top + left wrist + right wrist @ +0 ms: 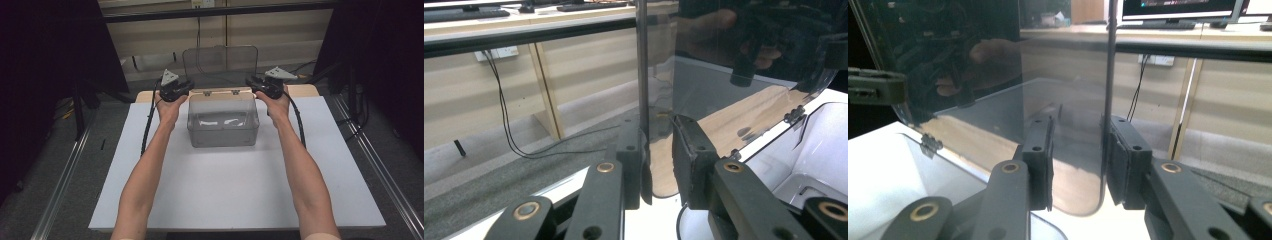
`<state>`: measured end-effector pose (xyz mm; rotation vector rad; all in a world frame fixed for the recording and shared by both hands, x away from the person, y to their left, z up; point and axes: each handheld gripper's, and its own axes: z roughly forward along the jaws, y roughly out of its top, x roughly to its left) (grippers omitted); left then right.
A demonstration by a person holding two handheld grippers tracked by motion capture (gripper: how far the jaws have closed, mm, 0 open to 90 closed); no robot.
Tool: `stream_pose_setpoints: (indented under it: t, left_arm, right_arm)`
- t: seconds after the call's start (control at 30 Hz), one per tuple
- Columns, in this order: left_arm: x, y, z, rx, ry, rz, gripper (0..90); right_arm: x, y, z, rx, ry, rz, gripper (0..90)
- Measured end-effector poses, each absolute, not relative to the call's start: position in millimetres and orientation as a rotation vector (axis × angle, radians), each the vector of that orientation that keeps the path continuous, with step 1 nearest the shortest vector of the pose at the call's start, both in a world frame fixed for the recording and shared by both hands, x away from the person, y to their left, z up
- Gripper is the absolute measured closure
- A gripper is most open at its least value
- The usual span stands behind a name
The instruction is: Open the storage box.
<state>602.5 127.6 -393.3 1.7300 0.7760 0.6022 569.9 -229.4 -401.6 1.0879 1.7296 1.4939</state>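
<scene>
- The left gripper sits at the lid's left edge, beside the back left corner of the clear box. In the left gripper view its jaws straddle the edge of the upright clear lid; one pad touches the pane, the other stands slightly off, so the grasp looks loose, not clenched.
- The right gripper mirrors it at the lid's right edge. In the right gripper view the lid runs between the jaws with a gap on both sides: released, not yet grasping.
- Beyond the fingers, the lid stands roughly vertical, joined to the box's rear rim by a small hinge; the box rests on the white board, and the high view shows some pale items lying in it that are too faint to tell.
- My judgement: the step is swinging the lid, whether shut or open I cannot tell. To do it well, close both pairs evenly on the pane, keep both hands level so the lid does not twist at its hinges, and follow the hinge arc rather than pushing straight.
</scene>
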Motion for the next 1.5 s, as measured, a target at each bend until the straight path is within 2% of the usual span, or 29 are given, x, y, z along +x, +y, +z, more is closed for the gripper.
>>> stream_pose_setpoints:
  t: [0.97,1.37,1.5]
  left_arm:
    - [611,127,-403,1.754,0.804,0.555,71.3]
    - [614,126,-405,1.747,0.831,0.527,66.8]
    - [614,124,-406,1.751,0.833,0.527,62.4]
  right_arm:
    - [579,-228,-414,1.159,1.714,1.509,64.8]
    - [581,-228,-419,1.209,1.7,1.552,61.4]
    - [582,-227,-418,1.227,1.71,1.55,60.3]
